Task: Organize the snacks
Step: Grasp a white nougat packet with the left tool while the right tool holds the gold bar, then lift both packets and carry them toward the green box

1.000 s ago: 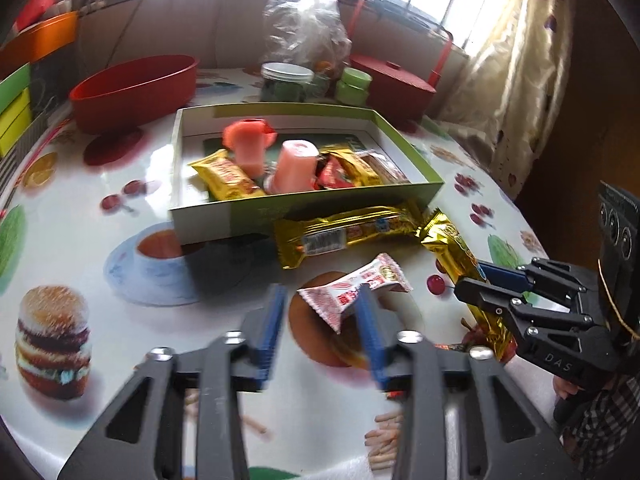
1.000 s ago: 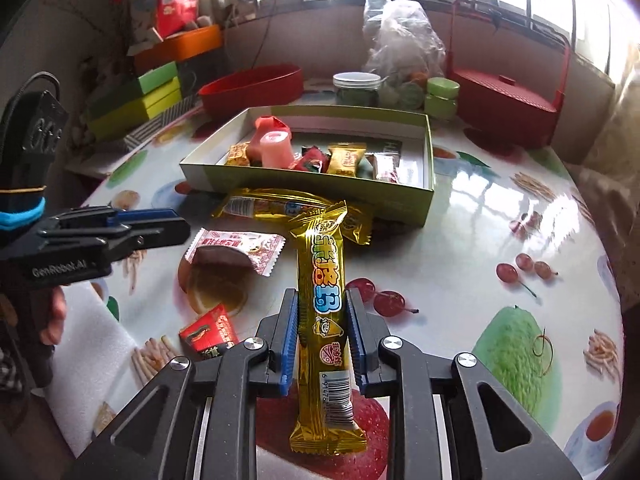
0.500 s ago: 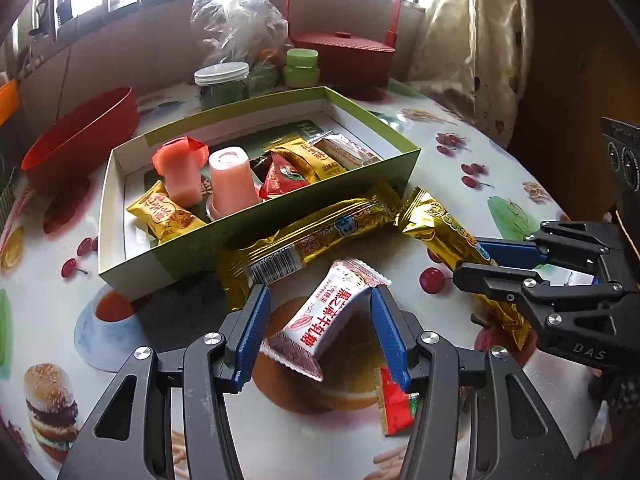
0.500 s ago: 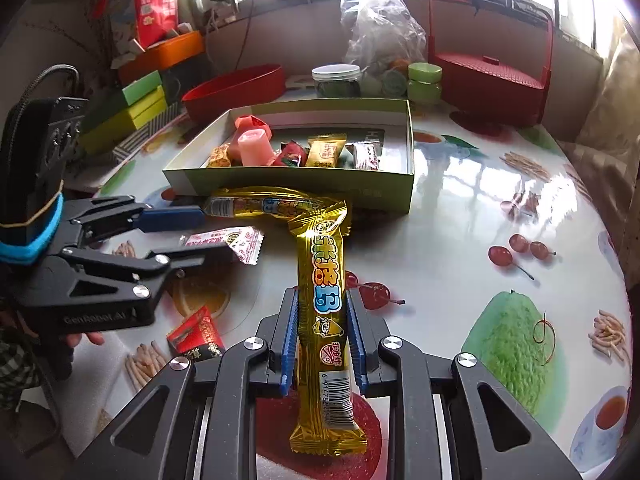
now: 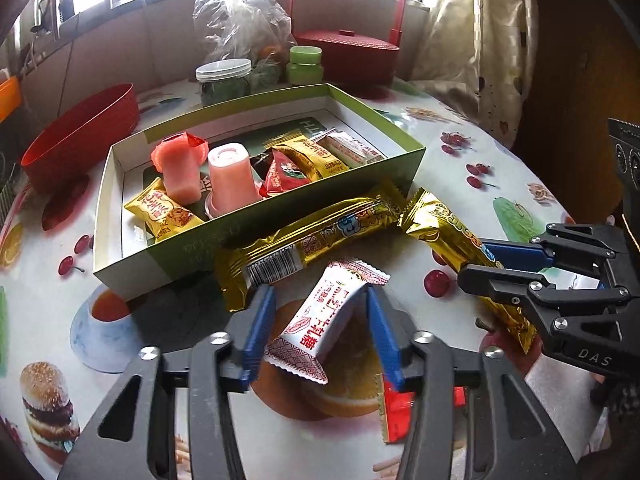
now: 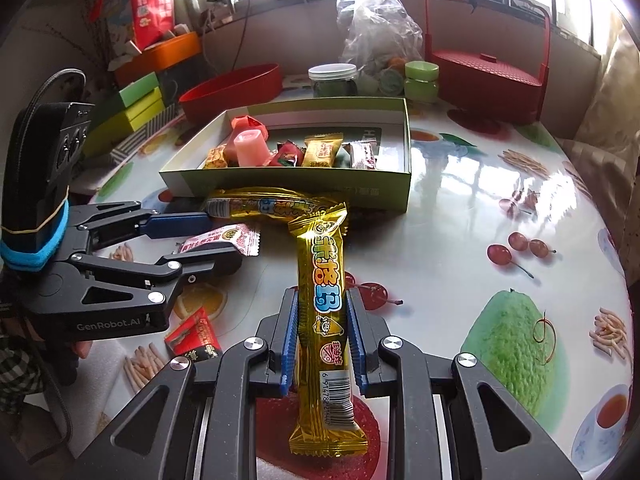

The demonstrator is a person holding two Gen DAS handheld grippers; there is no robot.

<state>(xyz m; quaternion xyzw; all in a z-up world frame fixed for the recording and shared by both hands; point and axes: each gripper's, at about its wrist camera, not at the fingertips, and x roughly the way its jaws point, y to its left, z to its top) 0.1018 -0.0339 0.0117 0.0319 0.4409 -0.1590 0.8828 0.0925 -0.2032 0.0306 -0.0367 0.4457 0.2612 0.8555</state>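
Table [image 6: 460, 240]: gold bar [image 6: 326, 300] clamped in right claw [image 6: 322, 340].

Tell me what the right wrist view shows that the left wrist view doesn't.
Only the right wrist view shows the stacked green and yellow boxes and the right gripper's shut grip on a gold-wrapped snack bar. Only the left wrist view shows the white-and-red candy packet between the left gripper's open fingers. Both show the green-walled cardboard box of snacks.
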